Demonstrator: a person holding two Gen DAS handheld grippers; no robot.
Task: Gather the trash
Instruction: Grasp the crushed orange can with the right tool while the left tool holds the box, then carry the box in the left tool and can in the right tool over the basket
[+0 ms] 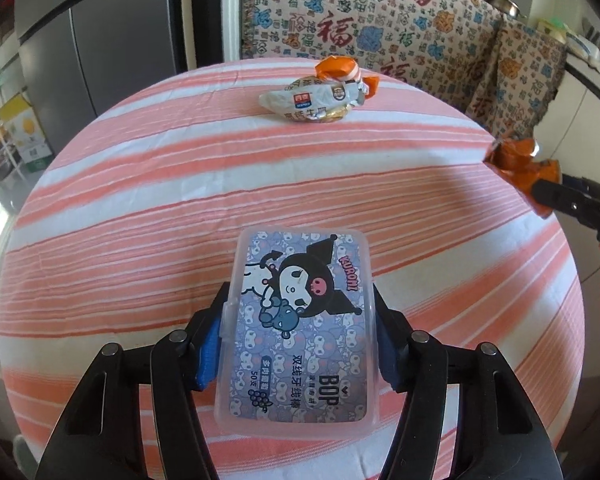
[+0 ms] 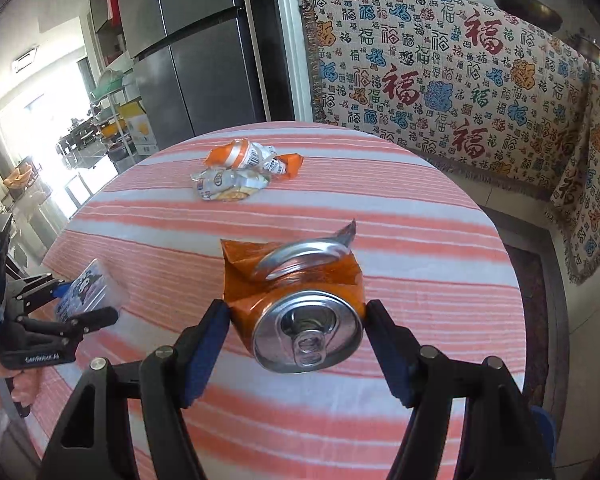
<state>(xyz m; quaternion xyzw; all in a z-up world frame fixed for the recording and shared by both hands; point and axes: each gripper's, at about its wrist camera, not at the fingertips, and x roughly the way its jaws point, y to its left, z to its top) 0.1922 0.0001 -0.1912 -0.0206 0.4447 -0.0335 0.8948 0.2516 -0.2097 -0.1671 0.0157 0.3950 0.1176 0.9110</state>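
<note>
My left gripper is shut on a clear plastic floss-pick box with a purple cartoon label, held above the striped table. The box also shows in the right wrist view. My right gripper is shut on a crushed orange drink can, its silver top facing the camera; the can also shows at the right edge of the left wrist view. A pile of crumpled snack wrappers, orange and white, lies on the far side of the table, and also shows in the right wrist view.
The round table has a pink-and-white striped cloth. A patterned throw covers a bench behind it. A grey fridge stands at the back left, with shelves and boxes beside it.
</note>
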